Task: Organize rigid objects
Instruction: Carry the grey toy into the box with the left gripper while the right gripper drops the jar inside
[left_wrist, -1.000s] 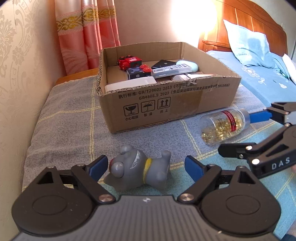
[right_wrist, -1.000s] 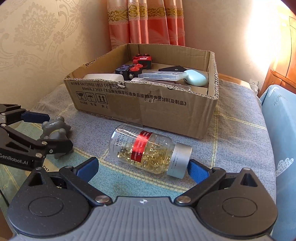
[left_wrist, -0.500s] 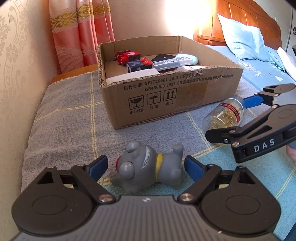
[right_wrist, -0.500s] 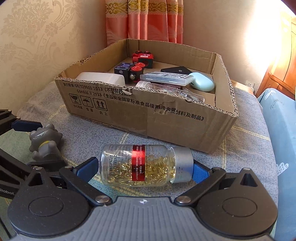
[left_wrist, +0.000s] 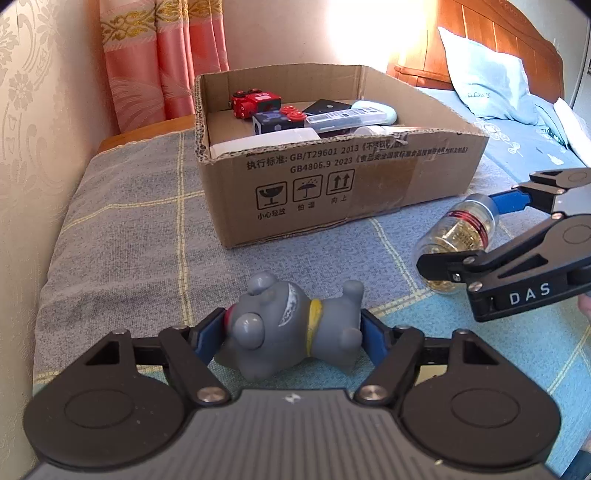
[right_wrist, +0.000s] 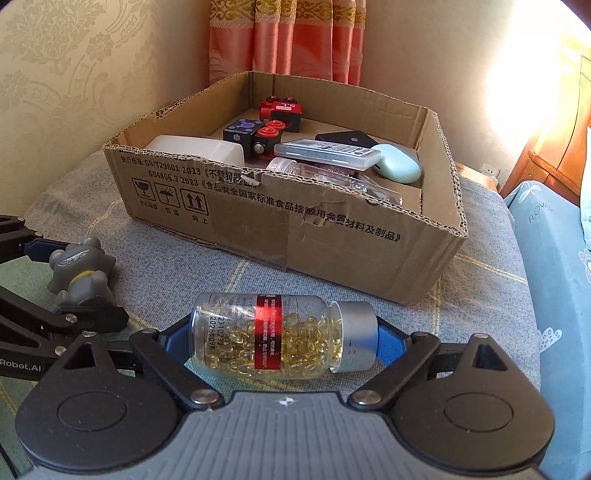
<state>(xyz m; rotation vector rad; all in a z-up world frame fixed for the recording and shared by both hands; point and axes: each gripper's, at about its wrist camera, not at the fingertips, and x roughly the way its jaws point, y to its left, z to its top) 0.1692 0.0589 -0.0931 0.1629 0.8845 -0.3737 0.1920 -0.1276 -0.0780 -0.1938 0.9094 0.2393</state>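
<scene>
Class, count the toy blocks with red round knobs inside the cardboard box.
2: a red block toward the box's back wall, and a dark blue block just in front of it. Others may be hidden beneath.

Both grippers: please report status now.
Left gripper closing on grey dog toy. Right gripper closing on capsule bottle. Cardboard box ahead, path clear.

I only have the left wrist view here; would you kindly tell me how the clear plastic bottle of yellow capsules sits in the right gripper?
Observer: The clear plastic bottle of yellow capsules lies sideways between the closing jaws of the right gripper, with its base at one pad and its silver cap at the other.
Operator: Thank you; is anything in the brown cardboard box hidden from me?
Observer: Yes, a second clear bottle lies on its side just behind the box's front wall.
</scene>
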